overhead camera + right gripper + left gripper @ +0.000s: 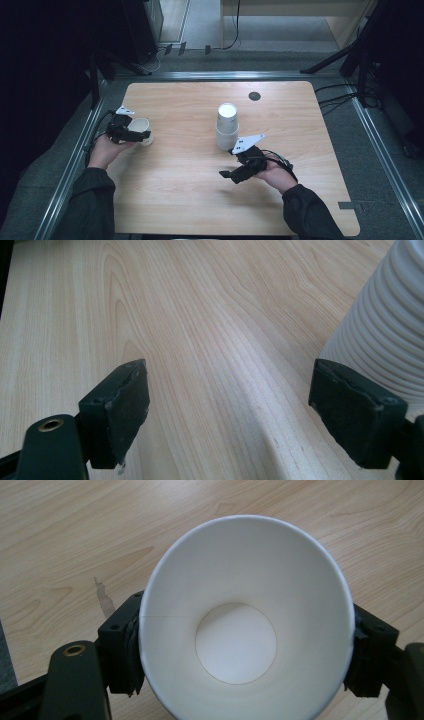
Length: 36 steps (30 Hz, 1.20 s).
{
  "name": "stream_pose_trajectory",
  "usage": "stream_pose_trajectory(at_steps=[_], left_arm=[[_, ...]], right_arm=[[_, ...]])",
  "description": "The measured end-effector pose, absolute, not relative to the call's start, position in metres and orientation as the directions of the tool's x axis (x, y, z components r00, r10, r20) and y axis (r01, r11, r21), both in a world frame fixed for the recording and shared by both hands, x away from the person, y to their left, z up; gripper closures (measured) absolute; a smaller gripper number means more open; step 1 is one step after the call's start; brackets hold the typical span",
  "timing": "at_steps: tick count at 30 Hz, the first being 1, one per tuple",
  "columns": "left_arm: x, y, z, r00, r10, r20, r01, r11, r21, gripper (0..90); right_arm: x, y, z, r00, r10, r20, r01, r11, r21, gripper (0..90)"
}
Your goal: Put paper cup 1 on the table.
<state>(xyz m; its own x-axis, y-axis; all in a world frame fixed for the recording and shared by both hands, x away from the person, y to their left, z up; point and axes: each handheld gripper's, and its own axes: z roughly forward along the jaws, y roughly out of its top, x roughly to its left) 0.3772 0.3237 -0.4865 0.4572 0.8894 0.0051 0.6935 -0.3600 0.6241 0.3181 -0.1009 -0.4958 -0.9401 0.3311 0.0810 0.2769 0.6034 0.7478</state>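
Stacking job, part done: on the pale wood worktop [190,200] a stack of white paper cups [227,127] stands mouth-down near the centre, and by my reading it is already several cups tall, going by the many rims ribbing its side in the right gripper view [385,330].

One loose paper cup [141,131] is out at about nine o'clock from that stack, well apart from it, near the worktop's left edge. My left gripper [134,135] has it across the body, one pad on each side of the wall; in the left gripper view the cup [245,625] lies tipped with its empty mouth towards the camera and the pads hard against both flanks, the jaws standing about half spread around it.

My right gripper [227,175] waits at about five o'clock of the stack, just beside its foot, jaws wide apart [227,400] with bare wood between them and nothing held.

What is left, as I judge it: carry this cup across to the centre, turn it mouth-down and seat it on the top cup. I see no other loose cup on the worktop, so this looks like the last one.
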Motion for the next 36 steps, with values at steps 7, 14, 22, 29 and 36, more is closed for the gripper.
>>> stream_pose_trajectory(at_steps=[7,14,22,29,36], left_arm=[[0.3794,0.3226,-0.492,0.456,0.89,0.0,0.713,-0.365,0.598,21.1],[0.3796,0.321,-0.4924,0.462,0.887,0.002,0.711,-0.372,0.597,20.0],[0.3812,0.3211,-0.4941,0.453,0.89,-0.043,0.733,-0.345,0.586,18.1],[0.3823,0.3209,-0.4935,0.442,0.893,-0.081,0.744,-0.316,0.588,13.4],[0.3809,0.324,-0.489,0.439,0.893,-0.101,0.744,-0.298,0.598,13.0]], right_arm=[[0.318,-0.1003,-0.4964,-0.94,0.334,0.075,0.275,0.607,0.746,16.9],[0.3176,-0.1002,-0.4967,-0.939,0.336,0.068,0.272,0.612,0.743,16.9],[0.3177,-0.1006,-0.4965,-0.939,0.337,0.065,0.272,0.613,0.742,16.9],[0.318,-0.1008,-0.4963,-0.94,0.336,0.065,0.27,0.611,0.744,16.7],[0.3169,-0.1005,-0.4954,-0.941,0.332,0.056,0.259,0.606,0.753,16.2]])
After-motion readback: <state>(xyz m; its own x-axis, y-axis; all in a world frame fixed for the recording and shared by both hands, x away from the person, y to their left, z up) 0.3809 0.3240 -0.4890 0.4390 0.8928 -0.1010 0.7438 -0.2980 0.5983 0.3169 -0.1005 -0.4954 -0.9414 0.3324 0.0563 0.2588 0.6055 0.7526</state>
